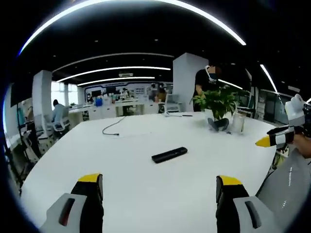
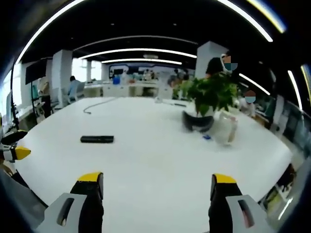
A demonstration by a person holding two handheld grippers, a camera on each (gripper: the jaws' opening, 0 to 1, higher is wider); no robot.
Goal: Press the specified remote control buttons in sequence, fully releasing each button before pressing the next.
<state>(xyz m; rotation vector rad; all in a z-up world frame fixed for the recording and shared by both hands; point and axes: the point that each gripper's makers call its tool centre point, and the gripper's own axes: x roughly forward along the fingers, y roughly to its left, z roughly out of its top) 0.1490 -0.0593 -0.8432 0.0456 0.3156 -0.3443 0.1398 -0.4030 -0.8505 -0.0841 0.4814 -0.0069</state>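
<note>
A slim black remote control lies flat on the white table, a little beyond my left gripper, whose jaws stand wide apart with nothing between them. The other gripper's yellow tip pokes in at the right edge. In the right gripper view the remote lies to the left and further off, and my right gripper hangs open over bare table. The left gripper's yellow tip shows at the left edge.
A potted green plant stands at the far right of the table, with a clear container beside it. A dark cable trails across the far side. People stand behind the plant and sit at desks further back.
</note>
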